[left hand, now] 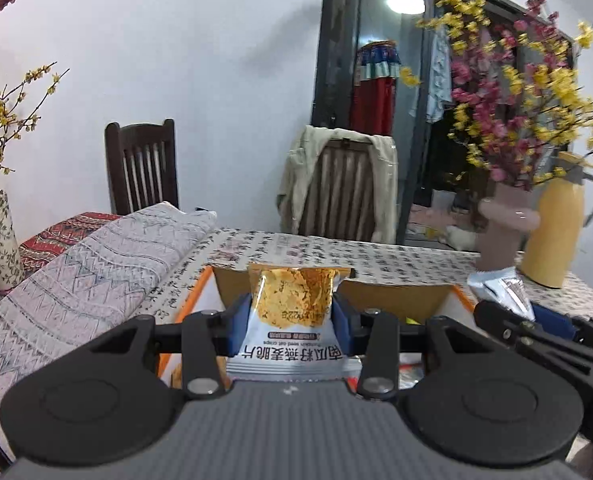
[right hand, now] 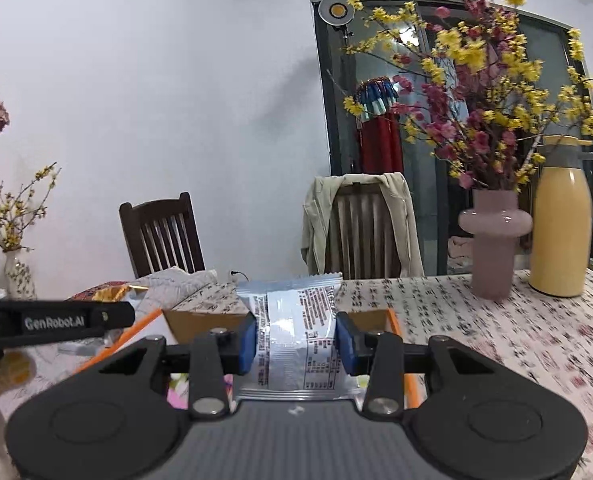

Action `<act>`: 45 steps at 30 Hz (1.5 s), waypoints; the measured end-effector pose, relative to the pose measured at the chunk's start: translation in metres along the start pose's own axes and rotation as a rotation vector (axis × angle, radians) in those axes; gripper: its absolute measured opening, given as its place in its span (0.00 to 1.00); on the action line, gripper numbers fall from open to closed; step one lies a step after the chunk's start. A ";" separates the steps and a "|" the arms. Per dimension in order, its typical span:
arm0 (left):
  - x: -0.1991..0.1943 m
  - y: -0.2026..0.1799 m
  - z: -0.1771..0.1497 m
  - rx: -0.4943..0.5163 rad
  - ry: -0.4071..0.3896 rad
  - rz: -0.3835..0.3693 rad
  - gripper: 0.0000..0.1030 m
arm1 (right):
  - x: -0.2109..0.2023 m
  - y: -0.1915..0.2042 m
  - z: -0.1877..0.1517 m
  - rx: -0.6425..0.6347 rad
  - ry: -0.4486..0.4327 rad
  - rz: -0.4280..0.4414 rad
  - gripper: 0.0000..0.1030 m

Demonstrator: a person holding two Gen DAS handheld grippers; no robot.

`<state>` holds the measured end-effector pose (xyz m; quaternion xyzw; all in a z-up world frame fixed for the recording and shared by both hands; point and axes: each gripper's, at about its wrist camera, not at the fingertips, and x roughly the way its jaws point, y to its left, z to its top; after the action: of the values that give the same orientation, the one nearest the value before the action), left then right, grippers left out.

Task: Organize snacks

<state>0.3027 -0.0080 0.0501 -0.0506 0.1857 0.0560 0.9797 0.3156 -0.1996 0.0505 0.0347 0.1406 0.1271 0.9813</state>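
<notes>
My left gripper (left hand: 292,320) is shut on a white snack packet (left hand: 292,312) printed with golden oat crisps, held above an open cardboard box with orange edges (left hand: 396,294). The other gripper shows at the right edge of the left wrist view, carrying its silver packet (left hand: 500,288). My right gripper (right hand: 296,340) is shut on that silver foil snack packet (right hand: 296,332), its printed back facing me, over the same box (right hand: 380,318). In the right wrist view the left gripper's black arm (right hand: 56,320) reaches in from the left with the golden packet (right hand: 108,292).
A pink vase (right hand: 492,244) of yellow and pink blossoms and a yellow thermos jug (right hand: 560,220) stand on the calligraphy-print tablecloth (right hand: 496,332) at the right. Folded patterned cloth (left hand: 96,264) lies left. Two dark chairs (right hand: 160,236), one draped with a jacket (right hand: 396,216), stand behind the table.
</notes>
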 end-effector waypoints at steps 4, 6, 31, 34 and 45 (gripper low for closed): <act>0.030 0.008 -0.015 -0.017 0.006 0.024 0.42 | 0.035 0.001 -0.008 0.019 0.000 -0.019 0.38; 0.037 0.013 -0.018 -0.022 0.027 0.022 0.43 | 0.046 0.002 -0.015 0.008 0.023 -0.008 0.39; -0.111 0.039 -0.029 0.013 -0.067 -0.052 1.00 | -0.095 0.010 -0.024 -0.013 -0.011 -0.009 1.00; -0.133 0.042 -0.045 0.029 -0.046 -0.071 1.00 | -0.123 0.012 -0.035 -0.020 0.011 -0.006 1.00; -0.175 0.061 -0.112 0.059 0.076 -0.080 1.00 | -0.182 0.013 -0.091 -0.013 0.147 -0.004 1.00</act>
<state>0.0930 0.0235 0.0065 -0.0310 0.2221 0.0095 0.9745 0.1173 -0.2316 0.0129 0.0186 0.2113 0.1282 0.9688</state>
